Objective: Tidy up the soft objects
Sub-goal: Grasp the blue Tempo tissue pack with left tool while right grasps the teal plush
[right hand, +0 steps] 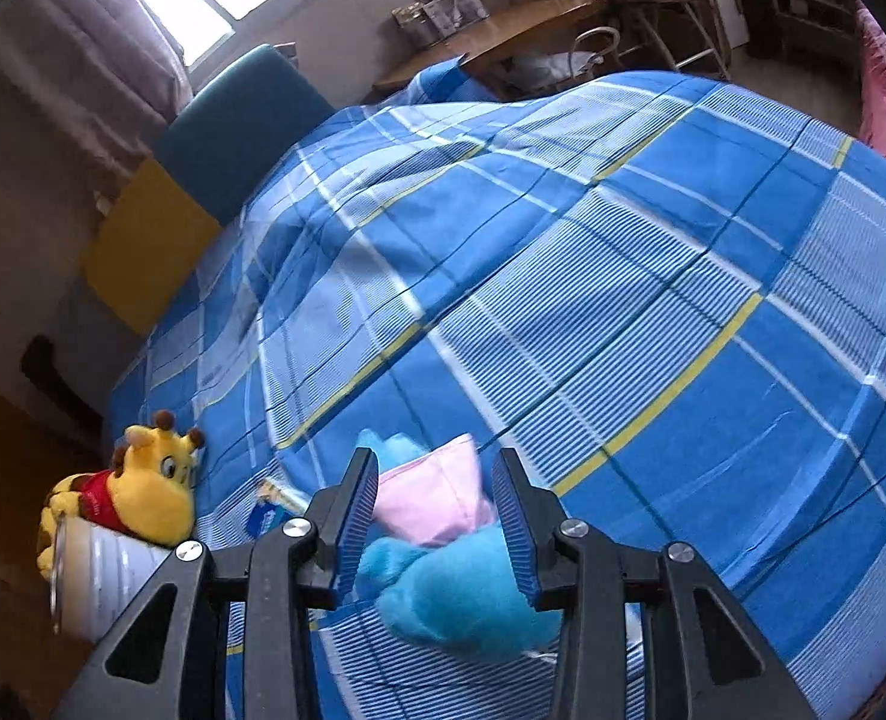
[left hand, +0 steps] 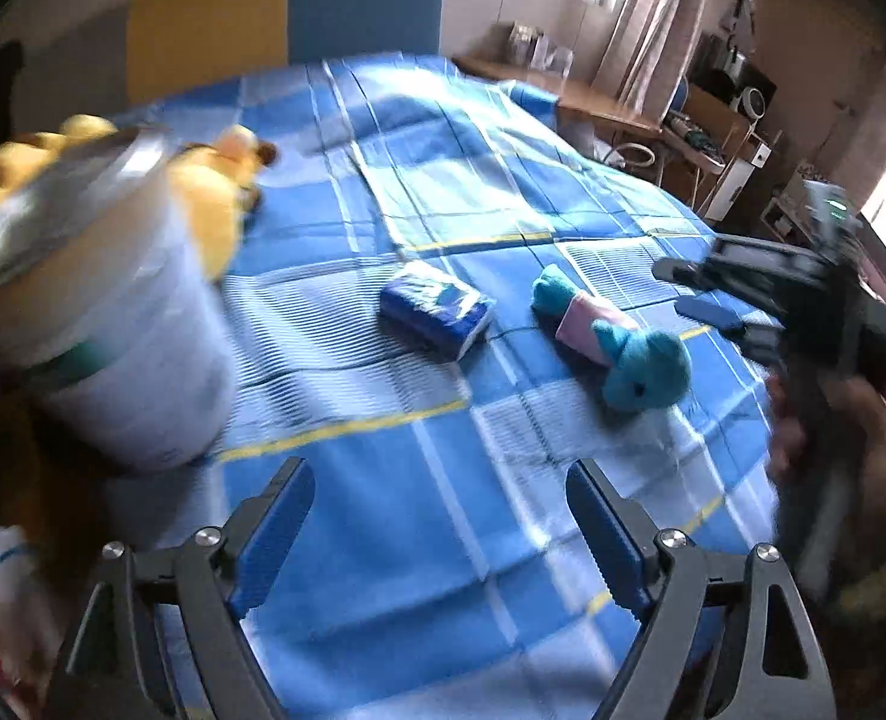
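Observation:
A blue plush bear in a pink shirt [left hand: 613,339] lies on the blue plaid bedspread [left hand: 443,192]. In the right wrist view it [right hand: 443,564] lies between the open fingers of my right gripper [right hand: 437,474], which is not closed on it. A blue tissue pack [left hand: 437,306] lies left of the bear. A yellow plush in a red shirt [right hand: 143,492] sits at the bed's left edge, also in the left wrist view [left hand: 203,192]. My left gripper [left hand: 443,498] is open and empty above the bed. My right gripper shows at the right [left hand: 742,294].
A white tin can [left hand: 107,324] stands close at the left beside the yellow plush, also in the right wrist view [right hand: 101,582]. A blue and yellow headboard [left hand: 299,18] is at the far end. A wooden desk [left hand: 598,102] and shelves stand beyond the bed.

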### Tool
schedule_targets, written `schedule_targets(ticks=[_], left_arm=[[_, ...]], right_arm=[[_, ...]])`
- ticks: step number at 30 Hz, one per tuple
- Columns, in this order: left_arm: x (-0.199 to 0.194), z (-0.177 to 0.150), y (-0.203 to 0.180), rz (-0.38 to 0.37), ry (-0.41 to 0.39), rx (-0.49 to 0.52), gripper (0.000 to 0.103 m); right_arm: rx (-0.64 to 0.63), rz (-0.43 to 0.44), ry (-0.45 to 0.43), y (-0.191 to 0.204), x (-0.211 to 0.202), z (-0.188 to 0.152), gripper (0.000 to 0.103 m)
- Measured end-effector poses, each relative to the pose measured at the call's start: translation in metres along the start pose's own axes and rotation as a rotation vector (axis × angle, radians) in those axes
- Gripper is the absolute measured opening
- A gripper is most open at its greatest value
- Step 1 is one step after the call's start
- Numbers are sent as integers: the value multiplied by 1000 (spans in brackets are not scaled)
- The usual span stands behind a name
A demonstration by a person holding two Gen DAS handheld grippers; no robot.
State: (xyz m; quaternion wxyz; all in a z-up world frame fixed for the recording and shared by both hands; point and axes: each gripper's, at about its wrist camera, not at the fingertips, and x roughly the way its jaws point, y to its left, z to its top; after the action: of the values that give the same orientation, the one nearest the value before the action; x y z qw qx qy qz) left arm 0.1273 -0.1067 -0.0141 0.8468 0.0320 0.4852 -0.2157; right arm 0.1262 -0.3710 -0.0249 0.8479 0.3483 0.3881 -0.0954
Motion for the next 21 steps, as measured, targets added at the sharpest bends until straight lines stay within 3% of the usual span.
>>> schedule_targets(ticks=[4, 10, 12, 21], left_arm=[[48, 33, 0, 3, 70, -82, 87], [98, 71, 25, -51, 168, -365, 87], [109, 80, 27, -50, 174, -416, 87], [150, 104, 10, 89, 230, -402, 88]], right_arm=[[-4, 35, 19, 5, 2, -1, 40], [-5, 76, 19, 9, -1, -1, 40], [-2, 86, 19, 9, -2, 0, 40], [18, 125, 29, 9, -3, -2, 40]])
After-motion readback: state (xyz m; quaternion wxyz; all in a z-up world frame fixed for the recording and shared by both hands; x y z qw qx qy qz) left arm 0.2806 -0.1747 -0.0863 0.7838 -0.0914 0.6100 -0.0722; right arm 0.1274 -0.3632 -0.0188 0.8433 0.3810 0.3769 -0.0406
